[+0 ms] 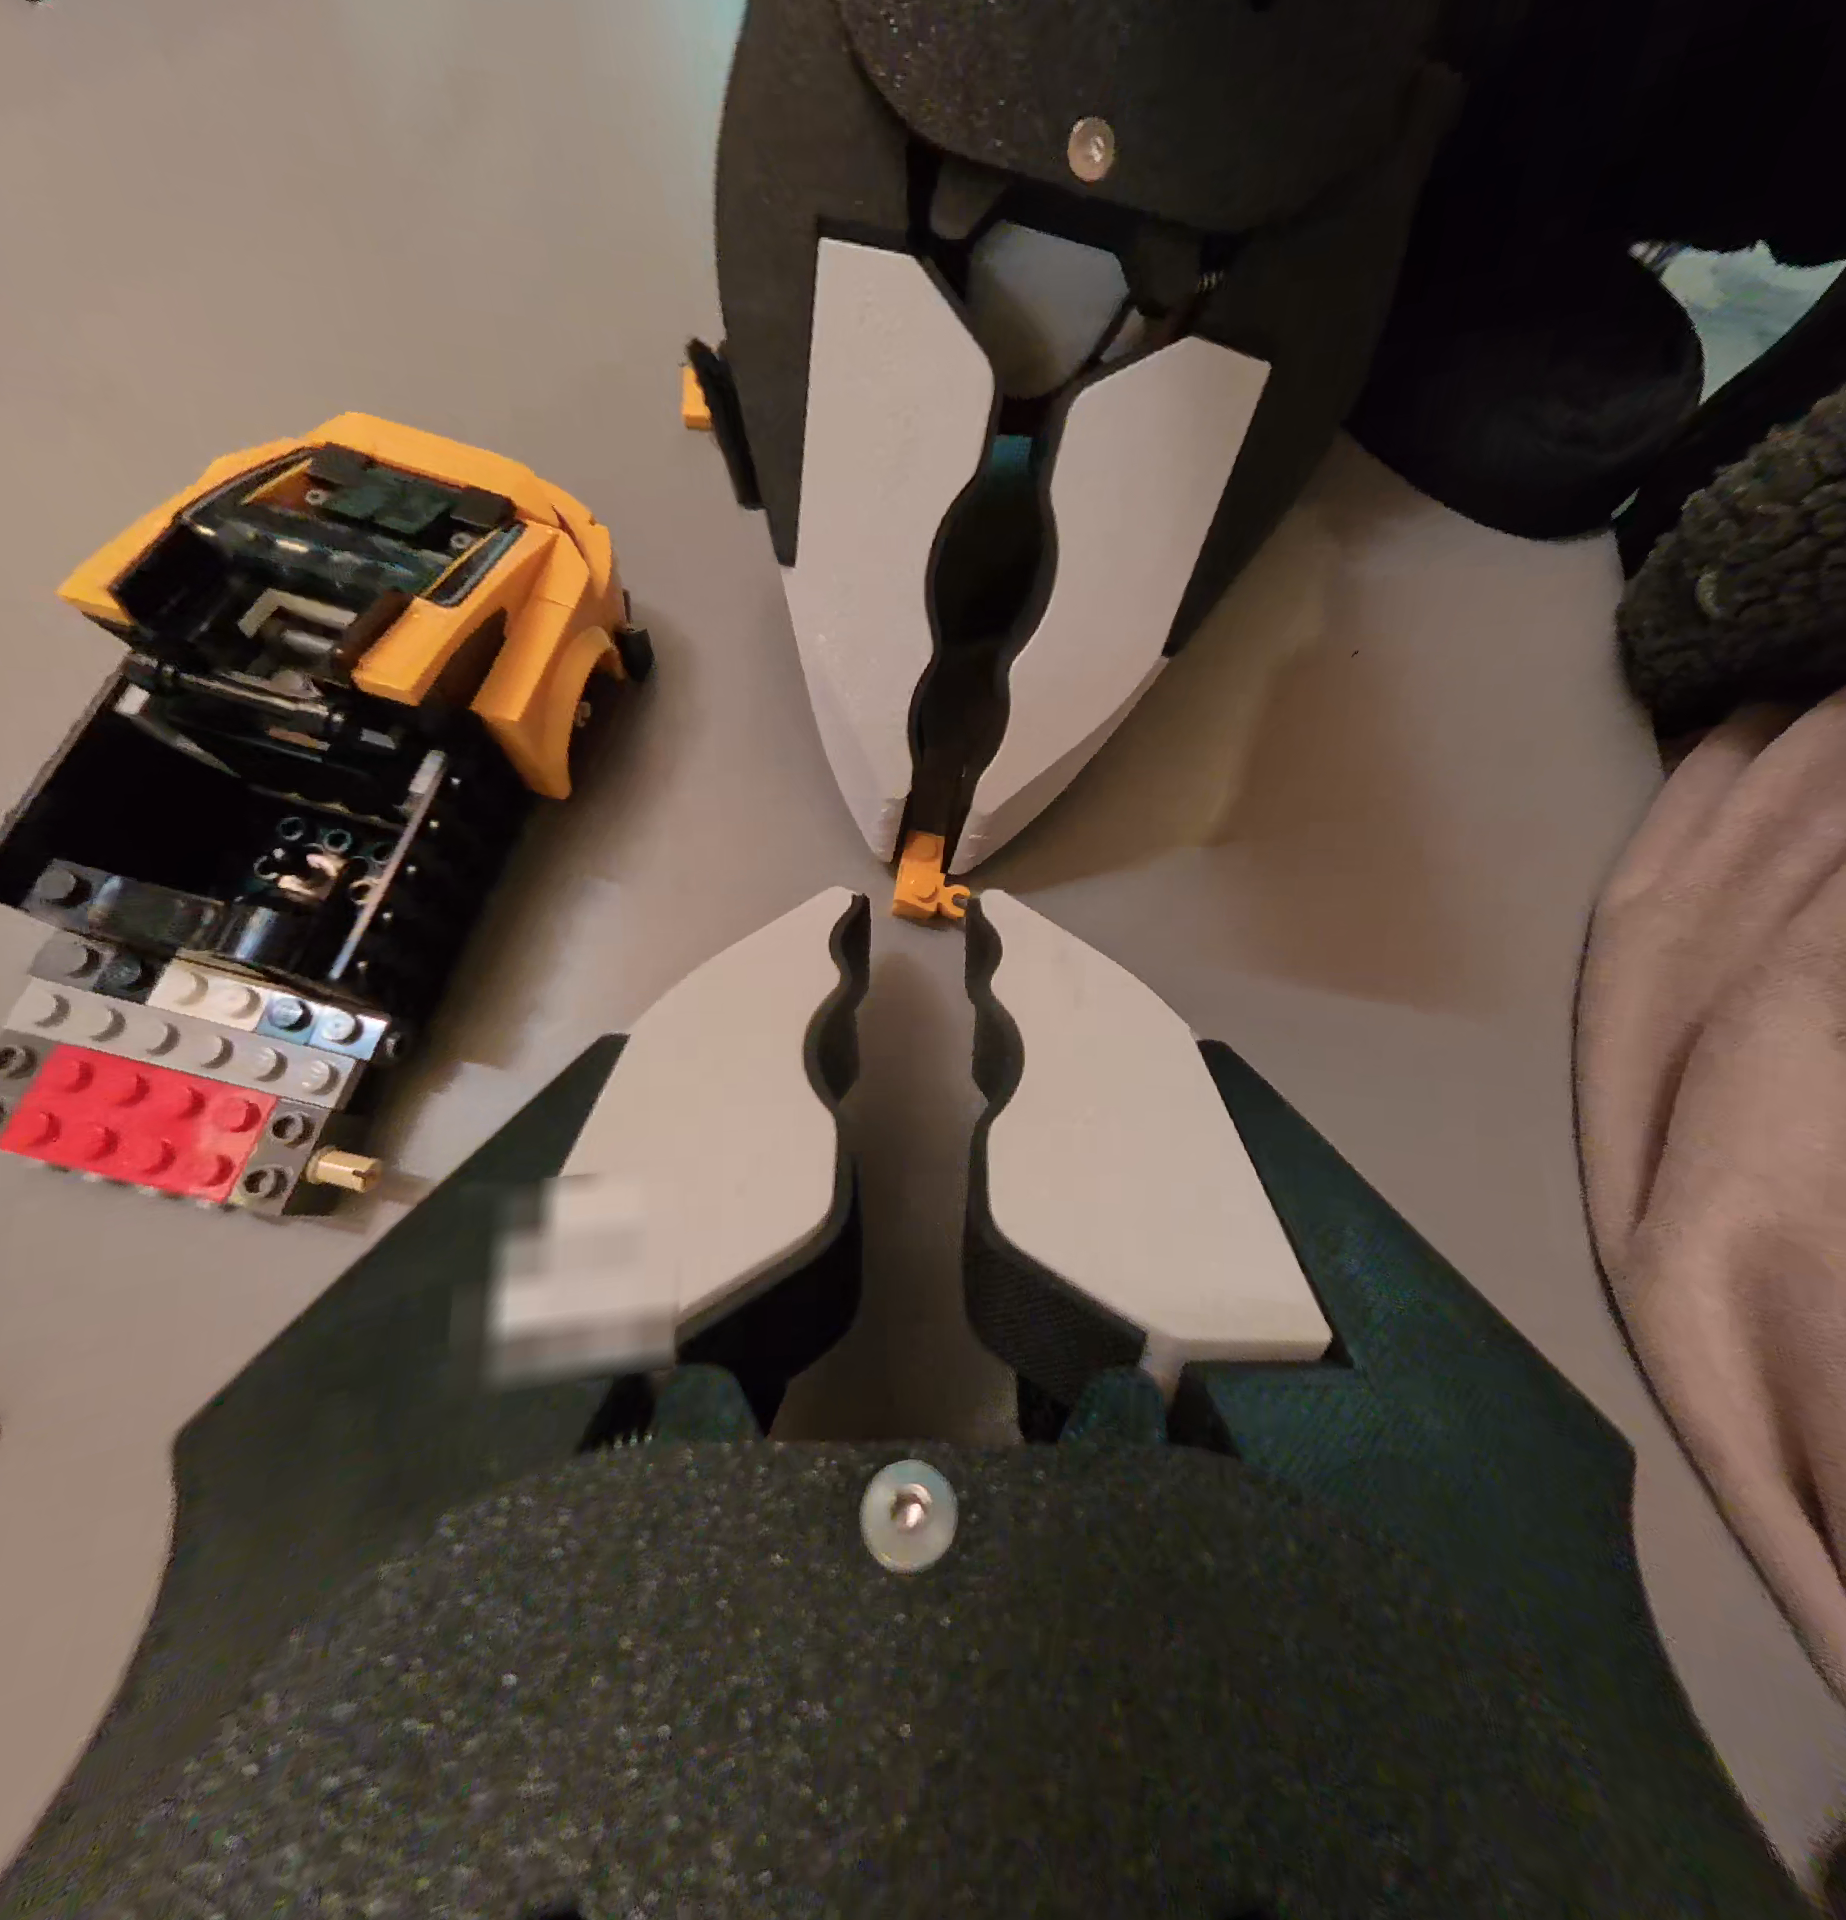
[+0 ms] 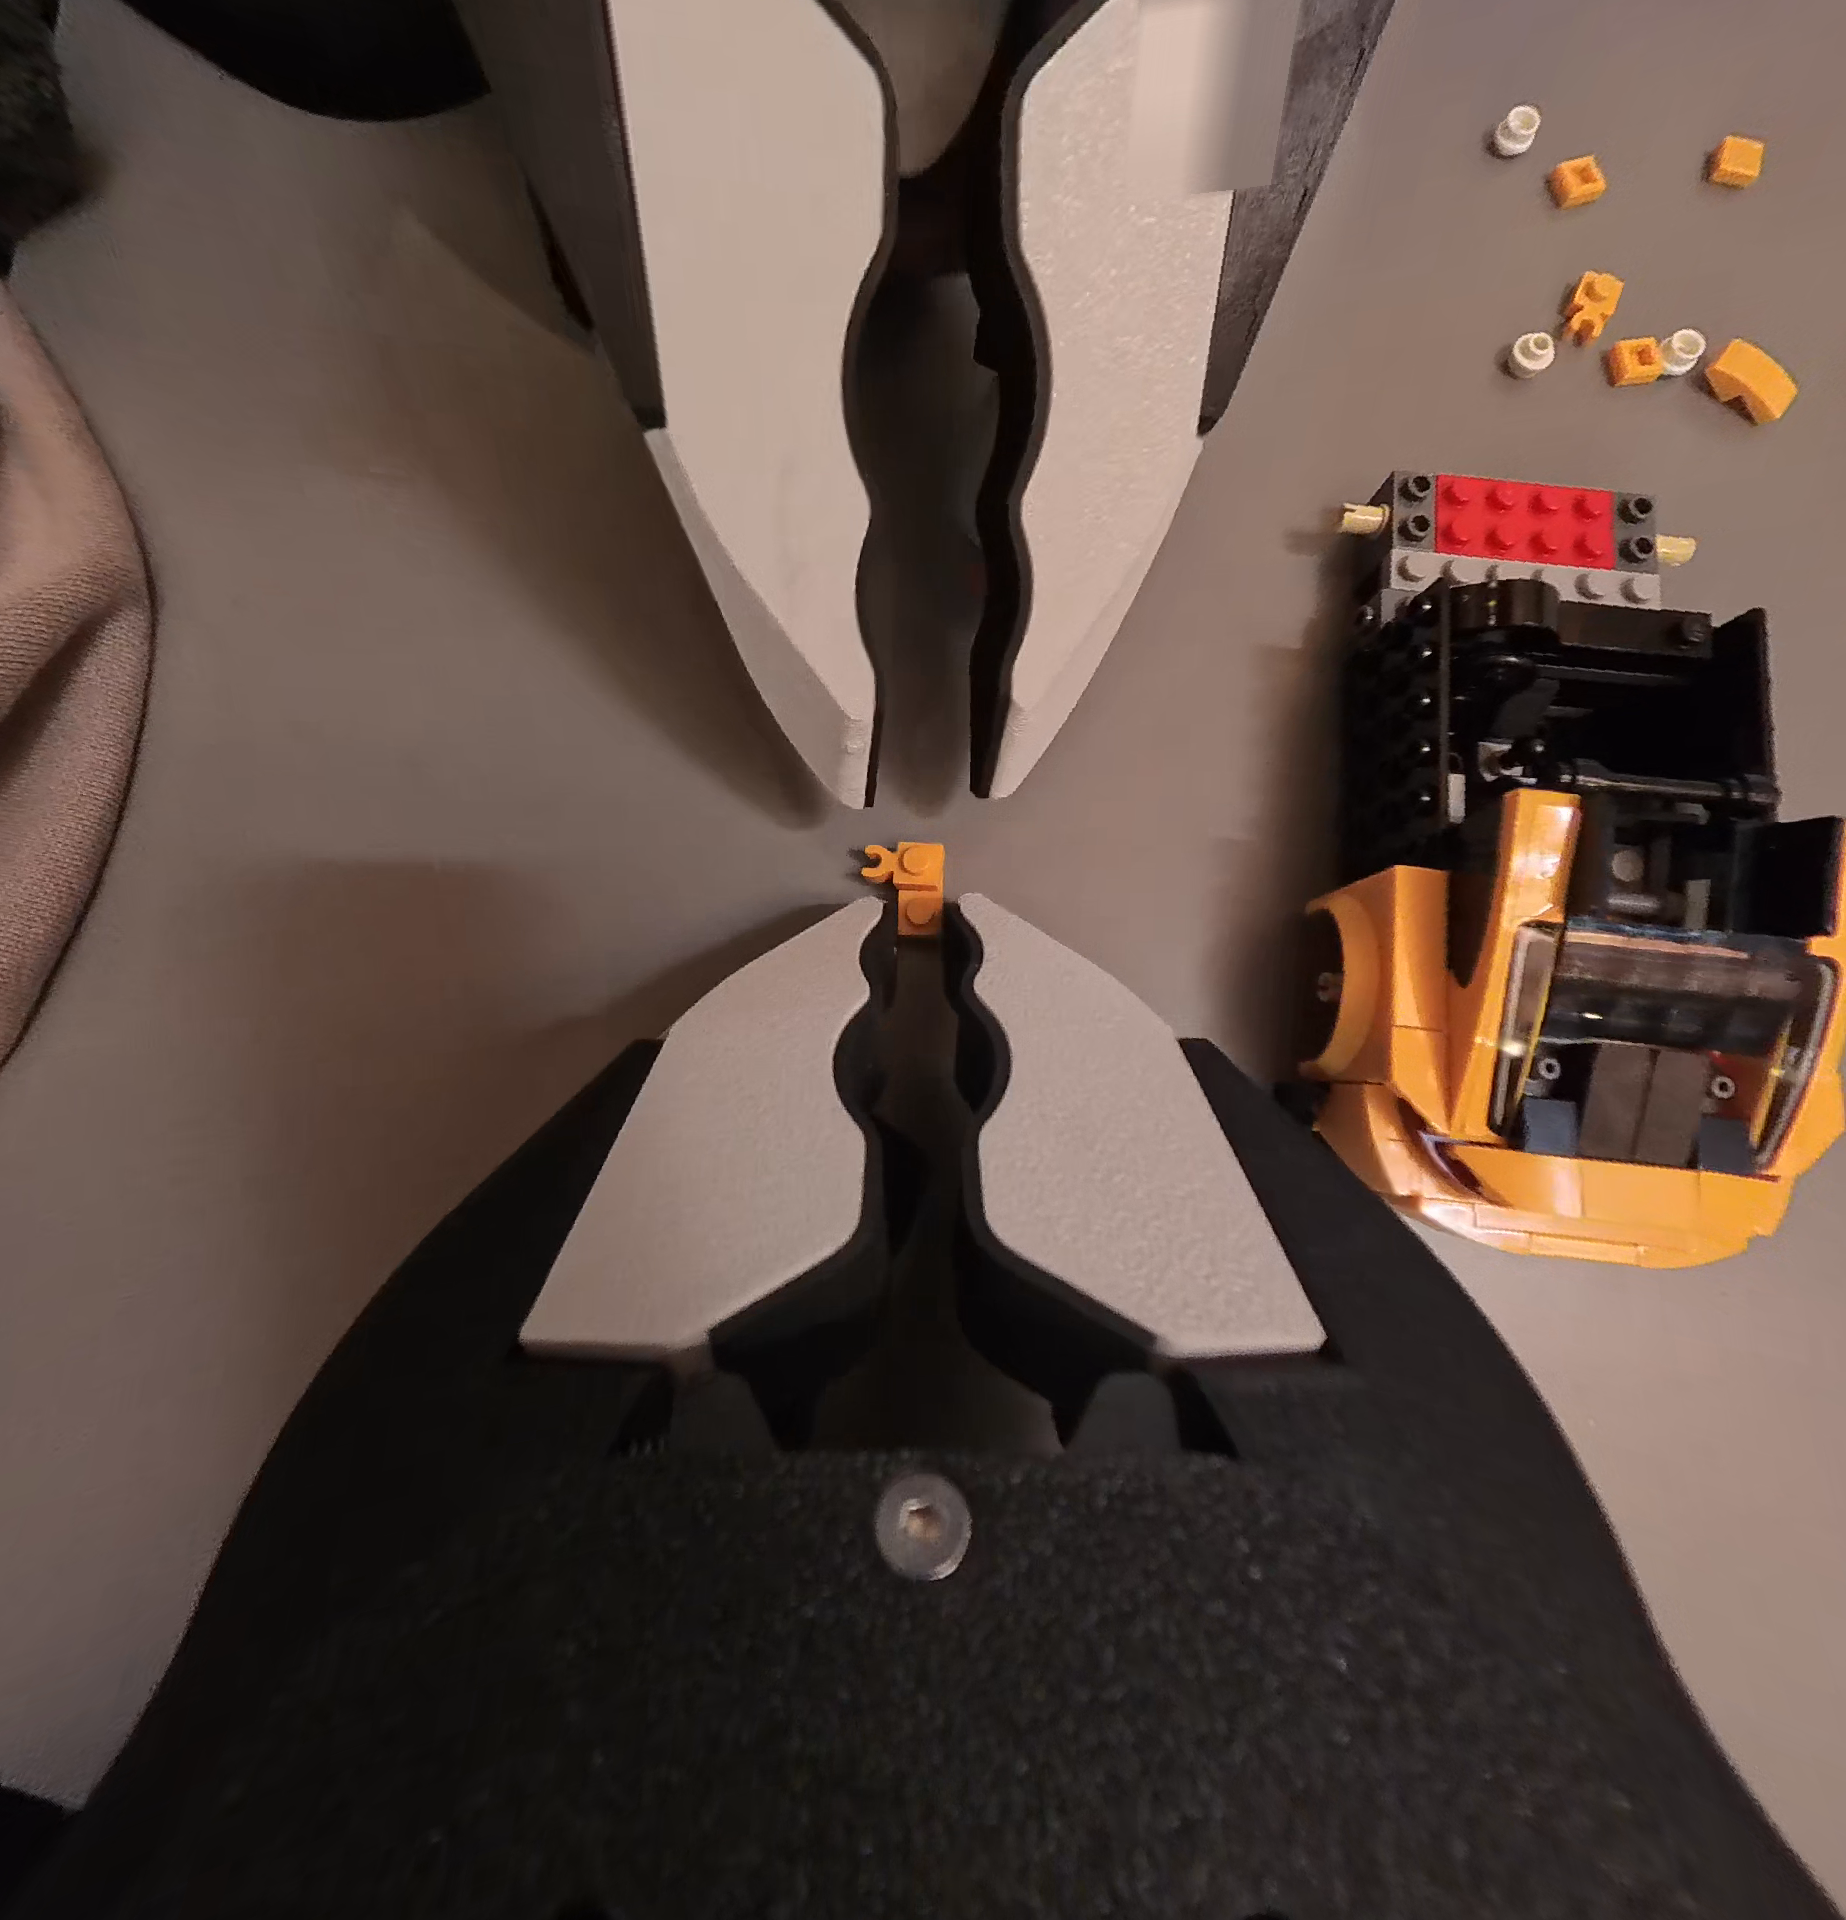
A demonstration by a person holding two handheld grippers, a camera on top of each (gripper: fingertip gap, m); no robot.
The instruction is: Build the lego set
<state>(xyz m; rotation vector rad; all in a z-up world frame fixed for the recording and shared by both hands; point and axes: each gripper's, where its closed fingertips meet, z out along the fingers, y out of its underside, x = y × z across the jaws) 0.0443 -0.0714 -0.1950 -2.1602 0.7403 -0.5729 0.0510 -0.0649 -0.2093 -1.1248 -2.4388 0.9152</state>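
Grey surface fills the room's working area, and over it the two tools meet tip to tip. The right hand-held gripper pinches a small orange clip piece at its very fingertips, its fingers nearly together. Facing it, the left hand-held gripper stands narrowly parted, its fingertips just beside that piece and holding nothing. Off to one side rests the half-built orange and black car, its red plate at the bare end. Beyond that end lie loose small pieces, orange and white, scattered apart. A person's sleeve lies at the edge.
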